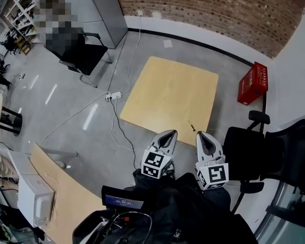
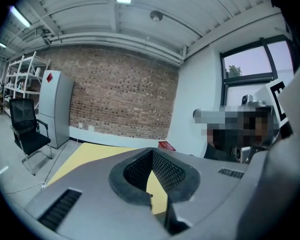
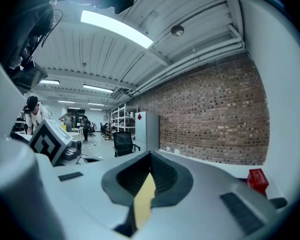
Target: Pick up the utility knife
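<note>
A small, thin, dark utility knife [image 1: 191, 125] lies near the front right edge of a light wooden table [image 1: 168, 85]. Both grippers hover side by side just short of that edge, held low over the floor. In the head view my left gripper [image 1: 168, 135] is a little left of the knife and my right gripper [image 1: 202, 136] just right of it, neither touching it. In the left gripper view the left gripper [image 2: 152, 153] has its jaws drawn together with nothing between them. The right gripper [image 3: 150, 157] looks the same in its own view, with only a sliver of table showing through.
A red crate [image 1: 253, 83] stands on the floor past the table's right corner. Black office chairs [image 1: 259, 154] crowd the right side, and another chair [image 1: 84, 55] is at the far left. A power strip with cables [image 1: 113, 96] lies left of the table. A brick wall [image 1: 218, 9] runs behind.
</note>
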A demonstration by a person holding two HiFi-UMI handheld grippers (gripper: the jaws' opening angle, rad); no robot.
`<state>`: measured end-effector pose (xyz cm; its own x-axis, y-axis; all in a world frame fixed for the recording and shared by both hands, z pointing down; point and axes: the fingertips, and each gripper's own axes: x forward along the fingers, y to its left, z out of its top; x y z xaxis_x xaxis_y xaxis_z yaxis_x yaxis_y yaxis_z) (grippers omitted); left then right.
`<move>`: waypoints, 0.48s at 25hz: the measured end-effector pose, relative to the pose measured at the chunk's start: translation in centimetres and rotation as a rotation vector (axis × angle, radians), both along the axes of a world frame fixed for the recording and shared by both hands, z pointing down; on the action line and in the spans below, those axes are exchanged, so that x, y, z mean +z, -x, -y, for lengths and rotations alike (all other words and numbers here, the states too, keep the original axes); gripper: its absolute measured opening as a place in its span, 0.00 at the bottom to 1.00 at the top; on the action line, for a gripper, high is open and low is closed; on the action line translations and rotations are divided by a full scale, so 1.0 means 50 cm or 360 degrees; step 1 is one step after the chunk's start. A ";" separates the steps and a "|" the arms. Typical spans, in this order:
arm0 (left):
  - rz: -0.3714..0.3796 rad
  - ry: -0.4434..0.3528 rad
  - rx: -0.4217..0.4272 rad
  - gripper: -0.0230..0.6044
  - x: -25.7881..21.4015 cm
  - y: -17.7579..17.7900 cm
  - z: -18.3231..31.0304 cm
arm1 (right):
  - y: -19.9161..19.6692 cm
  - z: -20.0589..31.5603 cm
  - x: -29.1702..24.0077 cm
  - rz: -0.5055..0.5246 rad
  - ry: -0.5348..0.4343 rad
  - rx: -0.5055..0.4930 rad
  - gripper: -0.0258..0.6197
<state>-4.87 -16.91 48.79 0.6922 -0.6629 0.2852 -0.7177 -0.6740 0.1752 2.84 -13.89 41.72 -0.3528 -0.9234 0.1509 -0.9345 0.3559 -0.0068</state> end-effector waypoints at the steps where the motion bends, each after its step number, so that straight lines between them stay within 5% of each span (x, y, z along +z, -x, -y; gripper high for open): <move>1: 0.0001 0.0012 0.0002 0.04 0.006 -0.001 0.002 | 0.000 0.002 0.005 -0.0005 0.0012 0.0000 0.05; 12: 0.0077 0.0132 -0.0065 0.04 0.090 -0.021 0.020 | -0.032 0.023 0.101 -0.0015 0.0173 -0.0055 0.05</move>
<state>-3.83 -17.90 53.30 0.6492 -0.6630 0.3727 -0.7532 -0.6287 0.1936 4.42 -15.03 46.78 -0.3824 -0.8886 0.2532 -0.9218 0.3858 -0.0385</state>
